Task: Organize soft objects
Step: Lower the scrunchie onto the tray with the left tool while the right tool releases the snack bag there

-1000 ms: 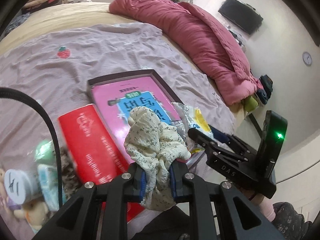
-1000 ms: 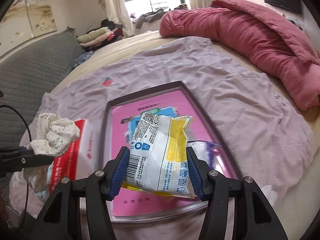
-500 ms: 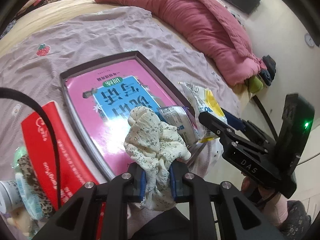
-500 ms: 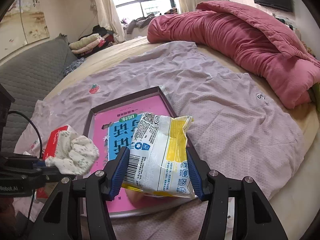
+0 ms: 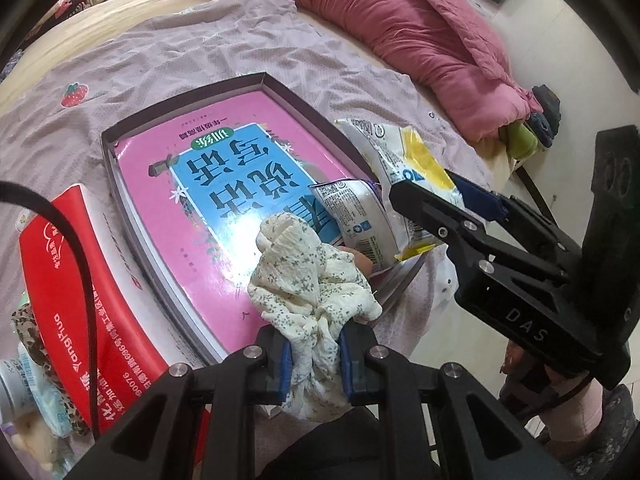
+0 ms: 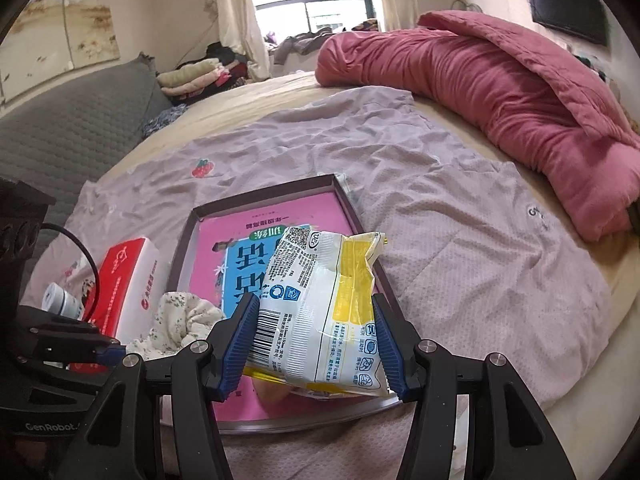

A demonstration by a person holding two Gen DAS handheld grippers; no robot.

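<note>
Over the near corner of the shallow tray [image 5: 120, 136], the left wrist view shows the left gripper [image 5: 314, 354] clamped tight on a bunched floral cloth [image 5: 308, 280], which hangs above the pink book [image 5: 224, 208] lying inside the tray. One small silver packet [image 5: 352, 208] already rests at the tray's right edge, so the sorting looks begun but far from finished; the cloth has not been set down. Left of the tray lies a red box [image 5: 76, 288], with a leopard-print piece [image 5: 32, 332] and small bottles beyond it, likely waiting their turn. From the right wrist view, the right gripper [image 6: 316, 344] holds a white-and-yellow snack bag [image 6: 324, 300] between its blue pads, poised above the tray's near rim [image 6: 312, 424]. The cloth [image 6: 180, 316] sits low to the left, just beside the bag, so both loads crowd the same corner and could bump on release. A rumpled pink quilt [image 6: 500, 88] lies well apart on the bed.
</note>
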